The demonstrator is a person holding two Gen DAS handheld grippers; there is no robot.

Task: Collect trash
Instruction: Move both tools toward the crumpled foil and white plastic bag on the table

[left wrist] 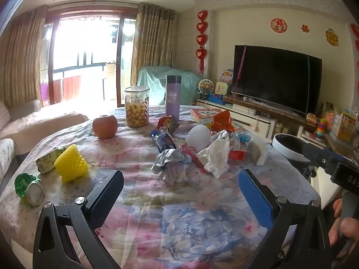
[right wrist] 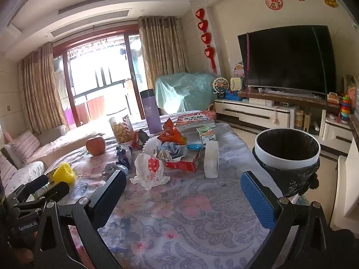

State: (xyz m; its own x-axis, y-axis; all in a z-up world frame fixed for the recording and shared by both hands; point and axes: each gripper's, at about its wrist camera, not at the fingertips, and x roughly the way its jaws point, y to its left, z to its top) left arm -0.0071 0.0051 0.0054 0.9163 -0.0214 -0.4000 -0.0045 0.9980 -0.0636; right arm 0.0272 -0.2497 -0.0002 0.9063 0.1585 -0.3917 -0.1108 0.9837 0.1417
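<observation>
On the floral tablecloth (left wrist: 179, 213), mid-table: heap of trash. Crumpled white plastic bag (left wrist: 216, 154) nearest the right side, red print showing on it from the right wrist view (right wrist: 150, 168). Crumpled silver foil wrapper (left wrist: 170, 161) just left of the bag, touching the cloth. Dark blue snack wrapper (left wrist: 163, 140) behind the foil, small red-and-dark packet (left wrist: 168, 122) farther back. Red foil wrapper (left wrist: 221, 121) standing up at the back of the heap, flattened red carton (right wrist: 186, 162) lying under loose paper. White roll (right wrist: 212, 159) on its edge, just right of the carton.

Off to the left, apart from the heap: yellow foam fruit net (left wrist: 71, 165), green-printed carton (left wrist: 48, 161) touching it behind, green can (left wrist: 29, 188) lying on its side near the table edge.

Farther back: apple (left wrist: 105, 126), clear jar of round snacks (left wrist: 136, 106), purple flask (left wrist: 172, 97) upright, picture book (right wrist: 195, 118) flat at the far end.

Beside the table's right edge: white bin (right wrist: 287, 154) lined with a black bag, mouth open upward.

Left gripper (left wrist: 179, 186) spread wide, holding nothing, hovering over bare cloth short of the foil. Right gripper (right wrist: 181, 188) likewise spread wide and empty, short of the white bag, bin just to its right.
</observation>
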